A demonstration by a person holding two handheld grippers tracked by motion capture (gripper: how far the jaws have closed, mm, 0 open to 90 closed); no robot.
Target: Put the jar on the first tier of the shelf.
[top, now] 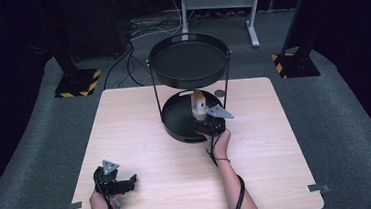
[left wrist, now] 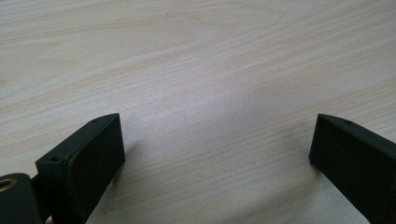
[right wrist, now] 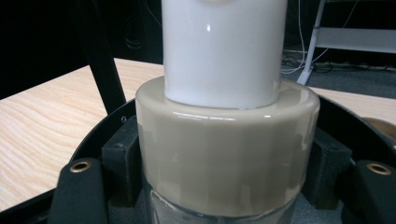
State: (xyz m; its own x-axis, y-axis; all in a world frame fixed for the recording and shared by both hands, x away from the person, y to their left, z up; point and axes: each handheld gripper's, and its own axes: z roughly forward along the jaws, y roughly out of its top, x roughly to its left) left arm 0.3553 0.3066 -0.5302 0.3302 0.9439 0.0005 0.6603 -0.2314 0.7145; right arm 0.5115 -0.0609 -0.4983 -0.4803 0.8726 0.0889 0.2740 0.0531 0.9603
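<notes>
Already the right gripper (top: pixel 206 124), fingers clamped on the bottle (top: pixel 198 105), is over the stand's lower tray (top: pixel 174 116). Setting down and letting go remain. By the table's near edge, the left gripper (top: pixel 124 183) waits, fingers apart.

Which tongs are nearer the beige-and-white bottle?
Right. The right tongs are shut on the bottle over the lower tray; the left tongs hover open above the table's near edge.

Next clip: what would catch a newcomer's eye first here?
The black two-tier tray stand at the table's far middle stands out first. In its lower tray, the right tool is clamped on a cream-and-white bottle. The left tool rests open near the wooden table's near left corner.
</notes>
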